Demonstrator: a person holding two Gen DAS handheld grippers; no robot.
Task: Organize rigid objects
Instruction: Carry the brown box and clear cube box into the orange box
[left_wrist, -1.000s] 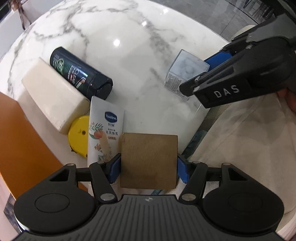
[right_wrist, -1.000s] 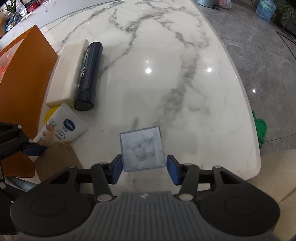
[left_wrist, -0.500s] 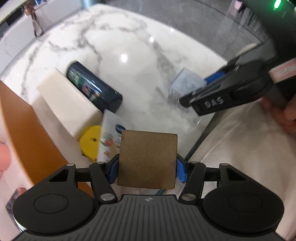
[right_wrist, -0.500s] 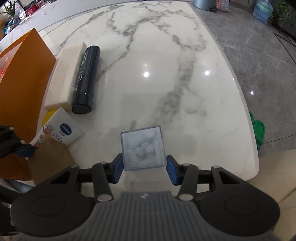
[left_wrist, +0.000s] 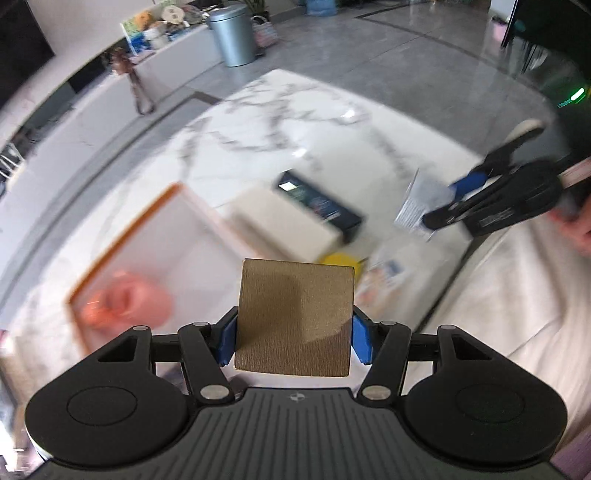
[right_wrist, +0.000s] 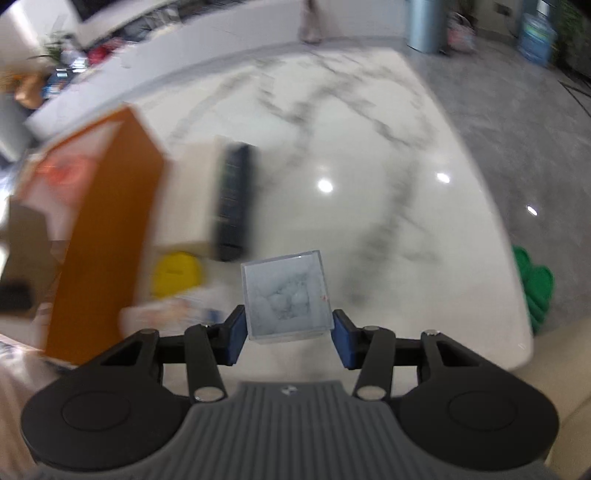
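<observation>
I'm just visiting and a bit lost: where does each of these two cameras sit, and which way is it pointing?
Left wrist: rides on the left claw, looking forward and down at the marble table and orange box; its fingers clamp a brown block.
Right wrist: rides on the right claw, facing the table; its fingers grip a clear box.
Shared: both show the dark bottle and yellow disc.

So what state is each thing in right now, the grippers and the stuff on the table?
left gripper: shut on the brown block
right gripper: shut on the clear cube
orange box: open at the top
dark bottle: lying on its side
yellow disc: flat on the table
</observation>
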